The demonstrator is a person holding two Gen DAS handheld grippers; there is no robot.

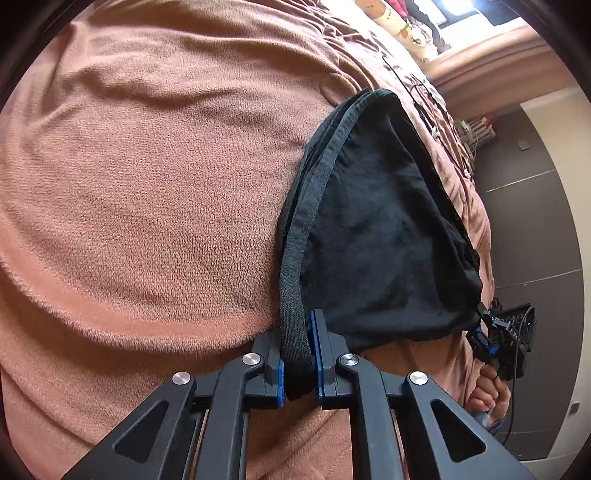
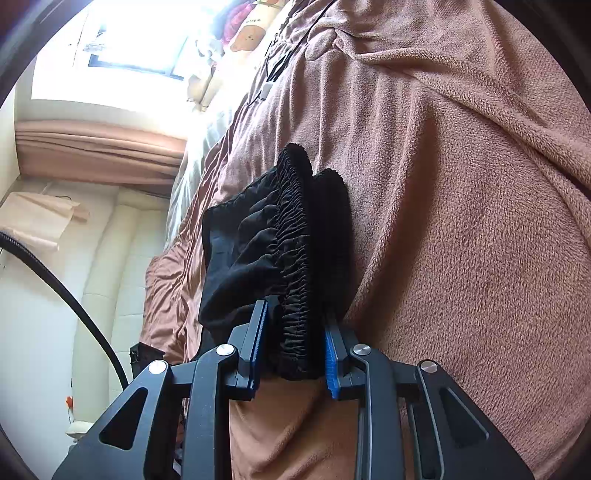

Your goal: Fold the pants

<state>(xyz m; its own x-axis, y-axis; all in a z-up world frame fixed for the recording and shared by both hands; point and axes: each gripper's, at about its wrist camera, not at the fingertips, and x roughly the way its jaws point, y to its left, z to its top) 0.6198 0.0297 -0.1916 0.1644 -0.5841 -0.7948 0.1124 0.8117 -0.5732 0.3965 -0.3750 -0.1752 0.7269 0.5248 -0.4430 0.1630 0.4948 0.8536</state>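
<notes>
Left wrist view: left gripper [image 1: 299, 354] sits closest, black linkage arms with blue pads, jaws nearly closed and clamped on a flat black band at the edge of the pants [image 1: 376, 236]. That band runs up and away from the jaws along the left side of the garment. Black fabric spreads out ahead and to the right of the jaws, bunched and partly lifted over the brown fleece blanket [image 1: 155, 192] on the bed. At far right, the right gripper [image 1: 493, 332] pinches the opposite corner of the same fabric; a hand [image 1: 491, 395] shows just below it, and a black cable hangs down beside it. Dark floor panels [image 1: 528, 206] lie beyond the bed edge.

Right wrist view: right gripper [image 2: 293, 354] fills the foreground, jaws partly closed on the gathered elastic waistband [image 2: 295, 266] of the pants [image 2: 240, 258]. The waistband stands on edge between the blue pads, and a second folded layer sits just right of it against the blanket [image 2: 461, 221]. Looser black cloth hangs to the left of the jaws. Further left: pale padded bed side [image 2: 122, 266], brown curtain [image 2: 99, 147], bright window [image 2: 129, 37]. A black hose [image 2: 55, 273] curves across the left edge. Cushions with a bear print [image 2: 251, 35] lie near the top, beyond the blanket.
</notes>
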